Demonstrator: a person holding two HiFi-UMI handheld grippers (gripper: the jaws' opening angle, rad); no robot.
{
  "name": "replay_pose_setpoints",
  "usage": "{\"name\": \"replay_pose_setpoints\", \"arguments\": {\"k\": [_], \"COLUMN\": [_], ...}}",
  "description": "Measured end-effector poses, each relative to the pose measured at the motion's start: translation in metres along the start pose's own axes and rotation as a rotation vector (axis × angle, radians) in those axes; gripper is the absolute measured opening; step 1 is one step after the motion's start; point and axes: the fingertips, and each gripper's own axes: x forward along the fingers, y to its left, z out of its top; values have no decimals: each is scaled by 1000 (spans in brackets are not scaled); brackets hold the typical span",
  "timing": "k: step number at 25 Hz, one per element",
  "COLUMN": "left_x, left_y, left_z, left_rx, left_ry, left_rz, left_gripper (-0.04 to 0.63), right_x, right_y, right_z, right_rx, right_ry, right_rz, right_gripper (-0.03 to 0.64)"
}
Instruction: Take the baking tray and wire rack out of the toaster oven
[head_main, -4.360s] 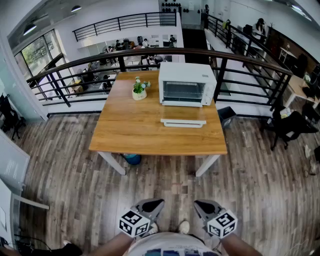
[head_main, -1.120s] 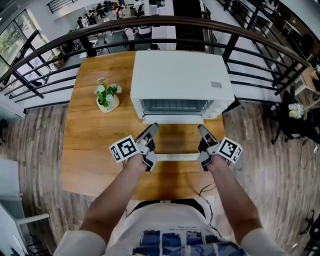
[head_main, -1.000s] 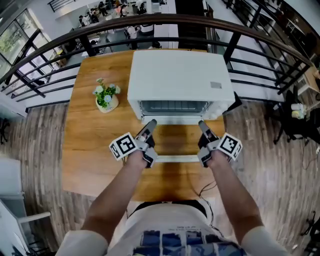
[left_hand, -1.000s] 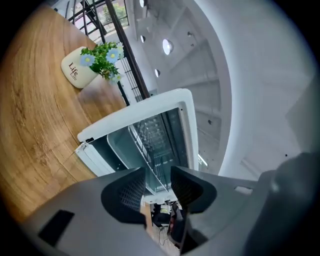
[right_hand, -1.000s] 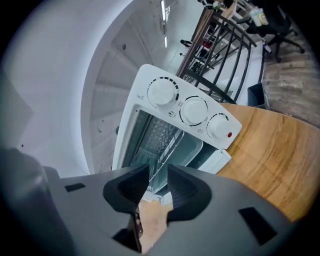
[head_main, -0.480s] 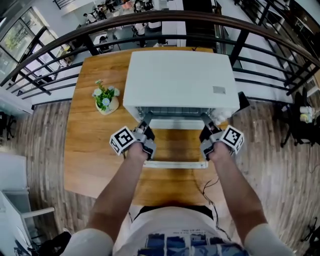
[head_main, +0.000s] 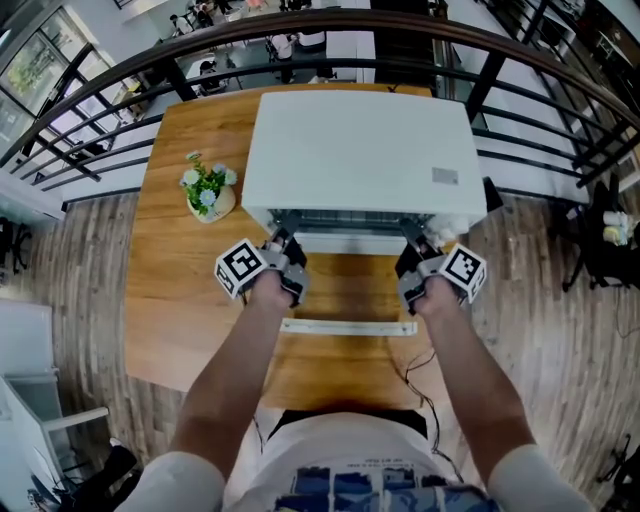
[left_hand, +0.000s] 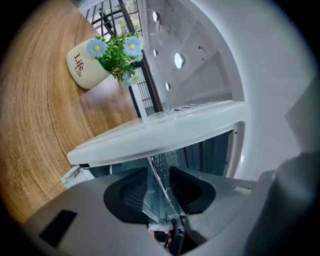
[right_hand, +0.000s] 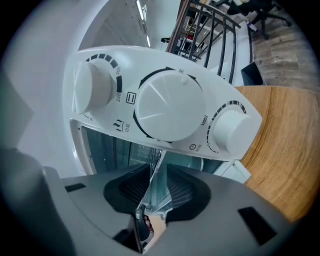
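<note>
The white toaster oven (head_main: 360, 150) stands at the back of the wooden table (head_main: 190, 300), its door (head_main: 345, 290) folded down flat toward me. Both grippers reach into its mouth. My left gripper (head_main: 280, 242) is at the opening's left end; in the left gripper view its jaws (left_hand: 160, 187) are closing around the thin edge of the wire rack (left_hand: 159, 172), with a gap on each side. My right gripper (head_main: 415, 245) is at the right end, open (right_hand: 156, 187) around a thin metal edge (right_hand: 154, 172) below the knobs (right_hand: 170, 107). Whether that edge is rack or tray is unclear.
A small pot of flowers (head_main: 207, 192) sits left of the oven, also close by in the left gripper view (left_hand: 90, 62). The door's handle (head_main: 348, 327) lies across the table in front of me. A dark railing (head_main: 150, 75) runs behind the table.
Both grippers have moved forward and down, from above the folded-down door to the oven's mouth, where thin metal edges now stand between their jaws.
</note>
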Motion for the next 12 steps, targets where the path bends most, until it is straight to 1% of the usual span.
{"name": "replay_pose_setpoints", "arguments": {"k": [1,4,5,6,12], "left_x": [1,3,4,4,1], "left_y": [-1,0,0,0,2], "left_z": [2,7,8,9,7], "left_rx": [2,13,17,17,-17], "left_ry": [-1,-4,-3,-2,-6], "left_rz": [-1,3,-4,-11,-25], "left_gripper": [127,66,40,29,15], "right_x": [1,1,1,1,-3], "right_y": [1,3,3,2,1], "right_z": [1,4,4,5,4], "right_rx": [3,1,2,5,40], "right_ry": [-7,-25,-29,-32,-49], "right_rz": [4,8,10,14,28], "right_gripper": [96,67,49,34,23]}}
